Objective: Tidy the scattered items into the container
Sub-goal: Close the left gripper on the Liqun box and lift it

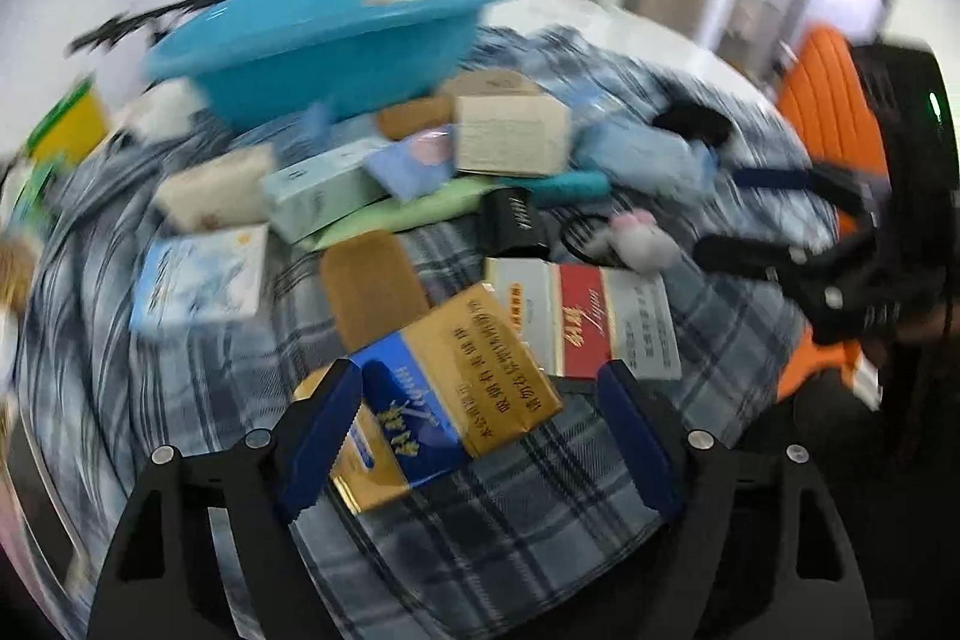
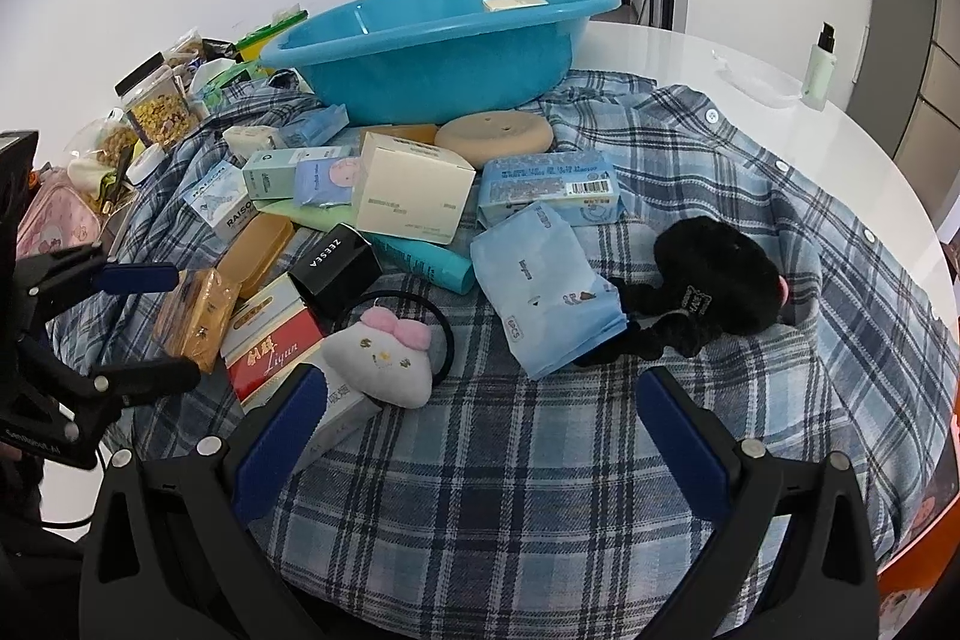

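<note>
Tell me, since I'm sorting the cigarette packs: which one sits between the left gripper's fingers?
The gold-and-blue pack, lying between the left gripper fingers. The red-and-white pack lies beyond it on the plaid cloth.

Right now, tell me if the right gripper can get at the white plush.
Probably yes. The right gripper is open with only bare plaid cloth between its fingers, and the white plush lies just ahead by the left finger, uncovered, though it rests on a black hairband.

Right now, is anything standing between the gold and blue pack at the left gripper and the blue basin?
Yes. The gold and blue pack lies between the left gripper's fingers. A heap of boxes lies on the cloth before the blue basin, so lift over it.
</note>
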The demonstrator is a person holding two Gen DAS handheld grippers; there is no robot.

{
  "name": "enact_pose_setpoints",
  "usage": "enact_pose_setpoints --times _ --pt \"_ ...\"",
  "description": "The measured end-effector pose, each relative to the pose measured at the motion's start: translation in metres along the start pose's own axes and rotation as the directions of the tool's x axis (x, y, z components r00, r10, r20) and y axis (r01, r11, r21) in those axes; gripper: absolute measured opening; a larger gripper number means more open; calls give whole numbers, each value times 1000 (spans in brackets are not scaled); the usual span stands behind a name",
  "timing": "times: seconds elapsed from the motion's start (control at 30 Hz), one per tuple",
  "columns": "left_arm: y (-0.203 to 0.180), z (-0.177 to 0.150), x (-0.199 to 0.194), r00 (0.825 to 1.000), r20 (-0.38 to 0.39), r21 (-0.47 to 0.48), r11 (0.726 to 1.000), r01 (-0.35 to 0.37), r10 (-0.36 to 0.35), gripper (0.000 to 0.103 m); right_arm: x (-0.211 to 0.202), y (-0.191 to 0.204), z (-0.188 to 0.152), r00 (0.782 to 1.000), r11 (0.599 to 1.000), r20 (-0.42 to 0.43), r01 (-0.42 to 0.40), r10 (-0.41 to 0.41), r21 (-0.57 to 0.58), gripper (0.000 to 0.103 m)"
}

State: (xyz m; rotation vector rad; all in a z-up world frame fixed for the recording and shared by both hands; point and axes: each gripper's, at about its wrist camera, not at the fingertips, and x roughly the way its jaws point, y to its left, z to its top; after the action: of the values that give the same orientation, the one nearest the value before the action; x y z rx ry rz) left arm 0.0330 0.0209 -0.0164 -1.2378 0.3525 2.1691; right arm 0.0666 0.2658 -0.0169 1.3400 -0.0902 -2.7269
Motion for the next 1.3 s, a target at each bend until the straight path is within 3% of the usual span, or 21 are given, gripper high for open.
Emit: enact_pose_setpoints --times 0.23,0.43,0.63,0.73,0.83,0.9,1.13,1.23,1.3 --pt "1 11 16 992 -129 187 982 33 -9 83 1 0 0 1000 1000 -6 -1 1 10 103" --pt "11 24 15 984 -164 219 971 101 -65 83 7 -2 1 1000 999 -21 -14 14 30 103" --pt "15 35 33 960 -240 226 953 201 -145 83 9 -2 2 1000 999 -24 -11 12 38 103" --pt "16 39 38 961 -238 225 954 198 -143 83 10 -7 1 1000 998 -25 -8 9 57 103" --pt "21 40 37 961 -226 183 962 201 -158 80 11 -10 1 1000 998 -28 -10 12 68 103" --pt "22 40 35 971 -209 169 974 151 -114 59 12 -11 2 999 998 -30 -12 15 70 103" --pt "42 33 28 985 -169 -27 999 43 -47 59 17 -13 1 999 997 -38 -32 34 69 103" --pt "61 34 24 991 -132 -157 988 1 -22 59 16 -15 1 999 997 -36 -34 37 72 103" --pt "70 34 25 991 -133 -187 982 -31 6 59 16 -16 1 999 997 -34 -35 37 75 103"
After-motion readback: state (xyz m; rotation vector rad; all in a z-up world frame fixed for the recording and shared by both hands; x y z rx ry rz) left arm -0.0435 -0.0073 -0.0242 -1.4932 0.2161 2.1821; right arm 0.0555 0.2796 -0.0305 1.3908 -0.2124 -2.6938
